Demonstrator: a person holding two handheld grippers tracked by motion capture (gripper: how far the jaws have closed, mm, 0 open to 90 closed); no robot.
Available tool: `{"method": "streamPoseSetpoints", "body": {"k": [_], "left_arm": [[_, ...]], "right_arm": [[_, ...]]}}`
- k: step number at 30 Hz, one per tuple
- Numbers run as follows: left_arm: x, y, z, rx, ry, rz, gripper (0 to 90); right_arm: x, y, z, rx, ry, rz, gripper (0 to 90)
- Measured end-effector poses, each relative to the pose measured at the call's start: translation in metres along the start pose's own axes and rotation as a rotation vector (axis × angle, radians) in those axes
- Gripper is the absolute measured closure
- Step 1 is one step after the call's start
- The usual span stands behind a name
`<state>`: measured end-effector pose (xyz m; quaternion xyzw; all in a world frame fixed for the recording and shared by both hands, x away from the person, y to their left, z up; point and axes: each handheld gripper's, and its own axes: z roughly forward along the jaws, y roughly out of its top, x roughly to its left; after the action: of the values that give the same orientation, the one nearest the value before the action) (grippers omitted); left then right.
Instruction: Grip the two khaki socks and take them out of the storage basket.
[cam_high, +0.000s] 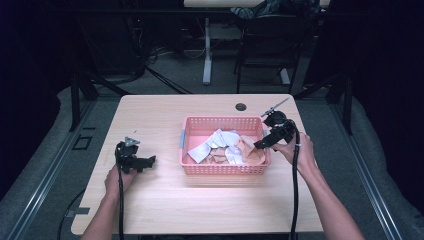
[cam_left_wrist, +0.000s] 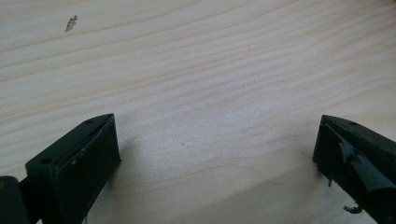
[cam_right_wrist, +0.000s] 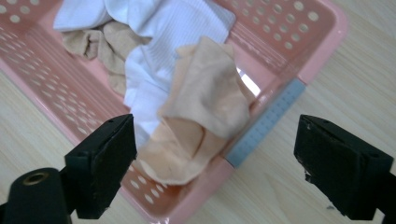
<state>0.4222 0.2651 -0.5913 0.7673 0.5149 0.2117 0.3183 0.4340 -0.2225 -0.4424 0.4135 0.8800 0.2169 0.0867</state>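
Note:
A pink perforated basket (cam_high: 223, 168) stands in the middle of the wooden table, holding a pile of white cloths (cam_high: 220, 142) and peach cloths (cam_high: 247, 150). My right gripper (cam_high: 261, 144) hovers over the basket's right end, open, with a peach cloth (cam_right_wrist: 205, 102) just beyond its jaws and nothing between them. White ribbed cloth (cam_right_wrist: 163, 32) lies behind it. The basket's rim (cam_right_wrist: 327, 37) carries a grey-blue handle (cam_right_wrist: 268, 123). My left gripper (cam_high: 150, 161) rests low over bare wood left of the basket, open and empty (cam_left_wrist: 217, 163).
A round cable hole (cam_high: 241, 107) sits in the table (cam_high: 165, 200) near its far edge. Beyond the table stand a desk leg (cam_high: 206, 50) and a dark chair (cam_high: 270, 45). A small mark (cam_left_wrist: 71, 22) shows on the wood.

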Motion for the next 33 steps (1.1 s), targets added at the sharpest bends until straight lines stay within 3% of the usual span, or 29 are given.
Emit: {"method": "streamPoseSetpoints", "body": {"k": [8, 13, 14, 18, 22, 23, 26, 29, 30, 33], "left_arm": [[0.000, 0.000, 0.000, 0.000, 0.000, 0.000, 0.1], [0.000, 0.000, 0.000, -0.001, -0.001, 0.000, 0.1], [0.000, 0.000, 0.000, -0.001, -0.001, 0.000, 0.1], [0.000, 0.000, 0.000, 0.000, -0.001, 0.000, 0.0], [0.000, 0.000, 0.000, 0.000, -0.001, 0.000, 0.0], [0.000, 0.000, 0.000, 0.000, -0.001, 0.000, 0.1], [0.000, 0.000, 0.000, -0.001, -0.001, 0.000, 0.1], [0.000, 0.000, 0.000, -0.001, -0.001, 0.000, 0.0], [0.000, 0.000, 0.000, 0.000, -0.001, 0.000, 0.1], [0.000, 0.000, 0.000, 0.000, -0.001, 0.000, 0.1]], "right_arm": [[0.013, 0.018, 0.027, 0.040, -0.014, -0.007, 18.7], [0.011, 0.022, 0.043, 0.100, -0.012, 0.001, 31.8], [0.012, 0.022, 0.045, 0.085, -0.016, 0.018, 34.1], [0.010, 0.023, 0.048, 0.106, -0.021, 0.017, 42.0], [0.008, 0.021, 0.053, 0.095, -0.009, 0.057, 59.8], [0.008, 0.021, 0.053, 0.095, -0.009, 0.057, 59.8], [0.006, 0.020, 0.051, 0.096, 0.006, 0.057, 76.1], [0.006, 0.019, 0.050, 0.083, 0.015, 0.068, 81.5], [0.004, 0.019, 0.048, 0.101, 0.022, 0.061, 83.4], [0.004, 0.018, 0.044, 0.070, 0.036, 0.074, 85.0]]}}
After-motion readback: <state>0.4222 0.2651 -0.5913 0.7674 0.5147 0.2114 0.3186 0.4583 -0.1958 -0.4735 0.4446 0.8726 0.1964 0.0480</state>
